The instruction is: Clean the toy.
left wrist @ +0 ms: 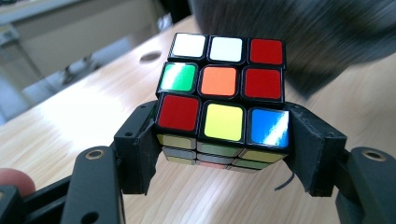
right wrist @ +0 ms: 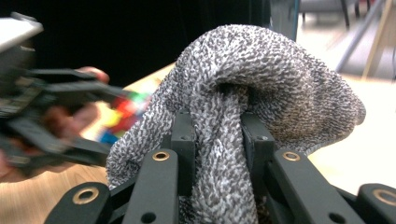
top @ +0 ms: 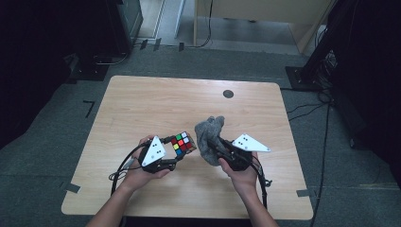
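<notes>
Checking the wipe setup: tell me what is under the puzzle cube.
The multicoloured puzzle cube is clamped in the left gripper, with bare light wooden table beneath it. Its underside is hidden. The grey knitted cloth, pinched by the right gripper, sits beside it.

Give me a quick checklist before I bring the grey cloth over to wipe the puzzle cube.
1. Puzzle cube clamped in the left hand-held gripper: ok, a jaw presses each side of its lower layer.
2. Grey cloth held by the right hand-held gripper: ok, jaws pinch a fold.
3. Cube lifted off the table: ok, wood shows beneath it in the left gripper view.
4. Cube face open to the cloth: ok, the top face is uncovered.
5. Gap between cloth and cube: ok, close but apart in the high view.
6. Enough loose cloth beyond the jaws to wipe: ok, a bunch sticks out.
</notes>
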### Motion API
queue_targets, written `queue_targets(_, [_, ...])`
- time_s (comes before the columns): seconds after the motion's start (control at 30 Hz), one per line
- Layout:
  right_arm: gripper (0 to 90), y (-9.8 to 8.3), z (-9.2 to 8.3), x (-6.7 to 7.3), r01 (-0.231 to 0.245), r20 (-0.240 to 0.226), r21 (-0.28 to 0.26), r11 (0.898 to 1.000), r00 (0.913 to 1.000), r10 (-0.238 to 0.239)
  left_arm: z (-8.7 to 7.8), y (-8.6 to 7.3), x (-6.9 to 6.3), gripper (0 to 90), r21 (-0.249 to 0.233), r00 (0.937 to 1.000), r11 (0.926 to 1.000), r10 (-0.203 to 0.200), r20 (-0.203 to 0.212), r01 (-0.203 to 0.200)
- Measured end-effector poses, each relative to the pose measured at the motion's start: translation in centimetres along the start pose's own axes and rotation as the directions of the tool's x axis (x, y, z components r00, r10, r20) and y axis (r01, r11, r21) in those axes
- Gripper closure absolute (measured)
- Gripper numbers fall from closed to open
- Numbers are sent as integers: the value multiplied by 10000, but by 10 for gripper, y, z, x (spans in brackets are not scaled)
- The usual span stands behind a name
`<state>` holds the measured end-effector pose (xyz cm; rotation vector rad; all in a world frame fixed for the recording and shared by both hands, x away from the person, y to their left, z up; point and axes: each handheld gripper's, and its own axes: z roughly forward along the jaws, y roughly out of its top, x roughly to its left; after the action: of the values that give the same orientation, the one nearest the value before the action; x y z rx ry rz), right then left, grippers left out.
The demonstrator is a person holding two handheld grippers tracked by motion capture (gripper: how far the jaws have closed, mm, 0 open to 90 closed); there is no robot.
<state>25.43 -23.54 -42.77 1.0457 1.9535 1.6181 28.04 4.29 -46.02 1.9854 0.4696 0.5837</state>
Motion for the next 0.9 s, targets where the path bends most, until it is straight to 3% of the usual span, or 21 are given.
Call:
queue_targets(0.07, [723, 6, 1, 16, 891, -60, 98, 9960, 9960, -890, 4, 3, -6, 340, 362, 9993, 9988, 328, -181, -321])
queue_targets(0.17, [722, 4, 10, 38, 1875, -299, 411, 9814, 9820, -1864, 7, 7, -15, 340, 780, 9953, 9929, 919, -304, -893])
queue_targets(0.27, [722, -1, 20, 51, 2293, -557, 705, 9708, 9726, -2257, 9, 10, -23, 340, 869, 9901, 9870, 1382, -247, -1356])
queue_targets(0.4, [722, -7, 29, 54, 2425, -642, 967, 9653, 9694, -2371, 9, 11, -28, 341, 763, 9863, 9836, 1648, -105, -1636])
queue_targets(0.5, [722, -8, 29, 50, 2497, -670, 985, 9633, 9675, -2439, 7, 11, -26, 340, 642, 9870, 9850, 1609, -42, -1603])
queue_targets(0.67, [722, -5, 25, 39, 2404, -87, 1048, 9650, 9705, -2408, 6, 10, -24, 341, 602, 9885, 9868, 1511, -57, -1505])
queue_targets(0.77, [721, -4, 21, 27, 1922, 251, 1026, 9760, 9803, -1957, 6, 10, -23, 341, 595, 9889, 9873, 1483, -79, -1476])
queue_targets(0.83, [722, -3, 19, 23, 1806, 608, 1065, 9778, 9803, -1877, 6, 10, -23, 340, 596, 9896, 9879, 1439, -53, -1433])
queue_targets(0.9, [722, -1, 16, 23, 1711, 596, 898, 9812, 9825, -1768, 7, 10, -23, 340, 634, 9901, 9881, 1405, -55, -1398])
